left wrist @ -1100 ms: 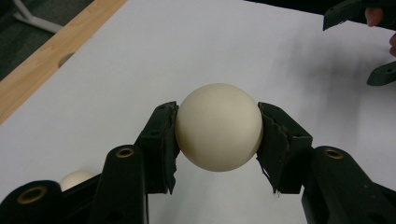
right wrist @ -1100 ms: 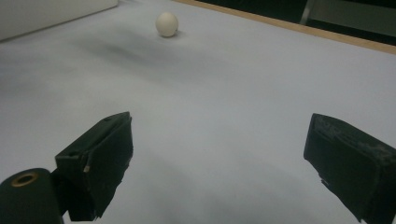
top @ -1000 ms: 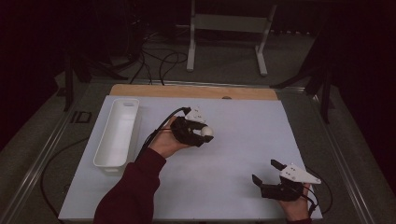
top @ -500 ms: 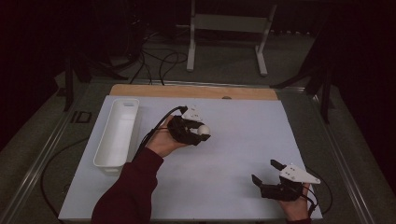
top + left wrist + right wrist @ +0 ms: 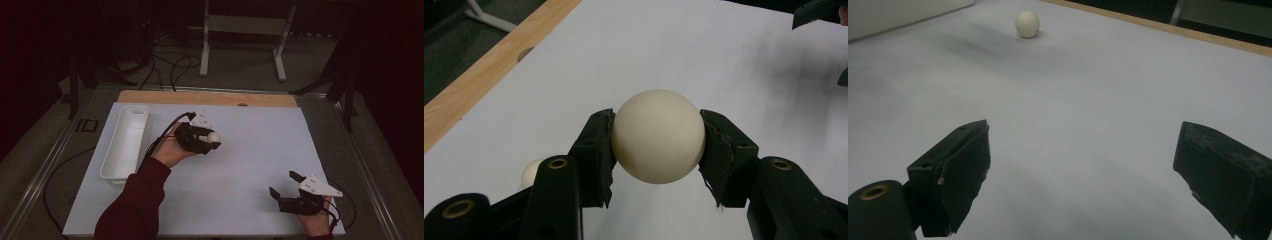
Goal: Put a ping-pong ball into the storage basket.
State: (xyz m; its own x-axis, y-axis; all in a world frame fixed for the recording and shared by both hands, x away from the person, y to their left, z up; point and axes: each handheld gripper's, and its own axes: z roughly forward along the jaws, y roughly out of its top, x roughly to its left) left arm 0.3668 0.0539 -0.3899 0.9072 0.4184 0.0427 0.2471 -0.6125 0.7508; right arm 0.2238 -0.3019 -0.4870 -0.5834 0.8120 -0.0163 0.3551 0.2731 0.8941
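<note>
Left gripper (image 5: 658, 137) clamped on cream ball (image 5: 658, 136), above white mat (image 5: 250, 150). Right gripper (image 5: 1083, 170) jaws spread wide, nothing between. Second ball (image 5: 1027, 24) lies farther off.

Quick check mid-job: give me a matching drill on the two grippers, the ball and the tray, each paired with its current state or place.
Things:
1. left gripper
2. right gripper
3. cream ball
4. white tray

States or places:
A. jaws wide apart, nothing between them
B. lies along the left side of the white sheet
C. clamped between two black pads
D. shut on a round thing

Pairs: 1-D, 2-A, 3-C, 4-B
</note>
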